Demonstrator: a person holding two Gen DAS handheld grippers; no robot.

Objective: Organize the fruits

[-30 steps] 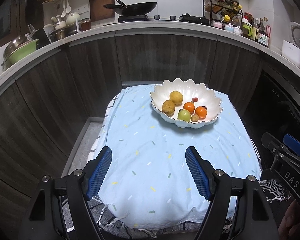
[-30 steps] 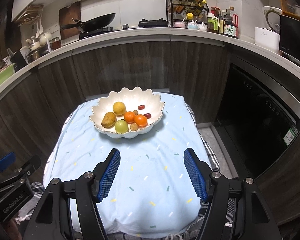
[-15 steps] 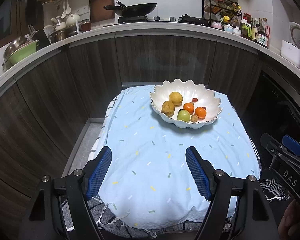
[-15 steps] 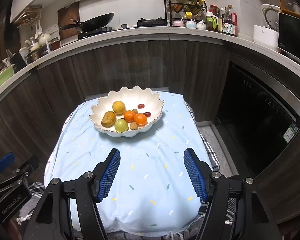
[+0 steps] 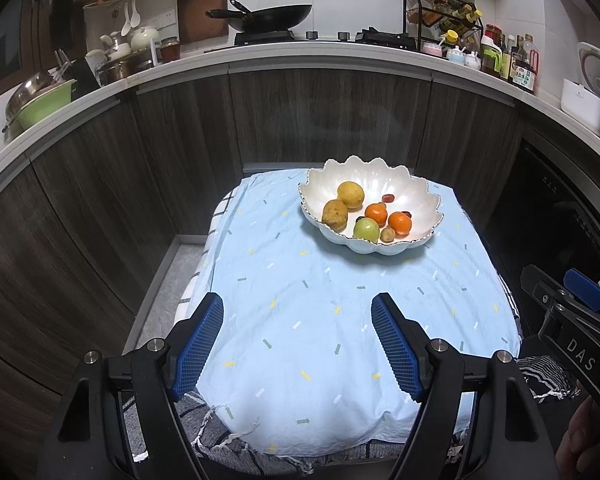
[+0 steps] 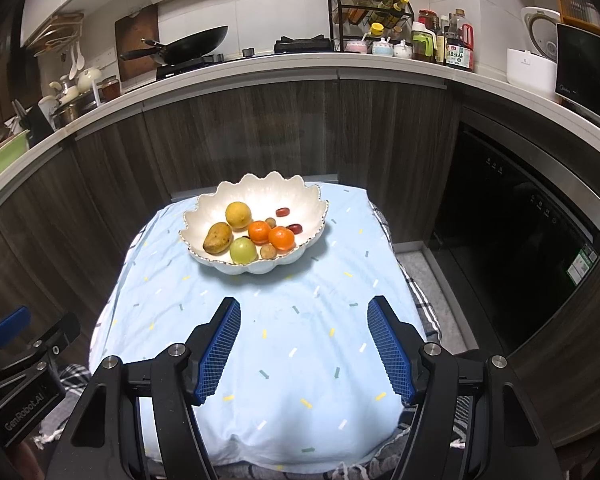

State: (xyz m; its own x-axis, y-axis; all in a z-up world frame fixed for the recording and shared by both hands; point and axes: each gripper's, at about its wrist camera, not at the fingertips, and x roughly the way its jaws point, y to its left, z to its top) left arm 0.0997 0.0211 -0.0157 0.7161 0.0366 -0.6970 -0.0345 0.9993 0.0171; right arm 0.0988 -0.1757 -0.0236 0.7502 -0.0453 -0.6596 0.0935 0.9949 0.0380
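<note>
- A white scalloped bowl (image 5: 416, 196) stands on the far part of a small table covered by a light blue cloth (image 5: 300, 320) with small coloured dashes.
- All the fruit lies inside the bowl: a round yellow fruit (image 5: 350, 195) toward the back, a brownish mango-shaped fruit (image 5: 334, 215) touching it on the left, and a green apple (image 5: 366, 229) at the near rim.
- Two oranges (image 6: 270, 234) sit side by side in the middle, just right of the green apple.
- A small brown round fruit (image 6: 268, 251) rests at the near rim, between the green apple and the nearer orange.
- Two small dark red fruits (image 6: 283, 211) lie apart from the rest on the right side of the bowl; they are too small to say whether they are dates or grapes.
- The left gripper (image 5: 297, 318) hangs over the near part of the cloth, its blue pads (image 5: 198, 350) wide apart with nothing between them, well short of the bowl.
- The right gripper (image 6: 301, 318) is held likewise over the near cloth, its jaws spread and empty.
- In each wrist view the other gripper shows at the frame edge, beside the table.
- Behind the table runs a kitchen counter (image 6: 260, 68) over dark wood cabinets, carrying a black wok (image 6: 188, 46) and a rack of bottles (image 6: 370, 20).
</note>
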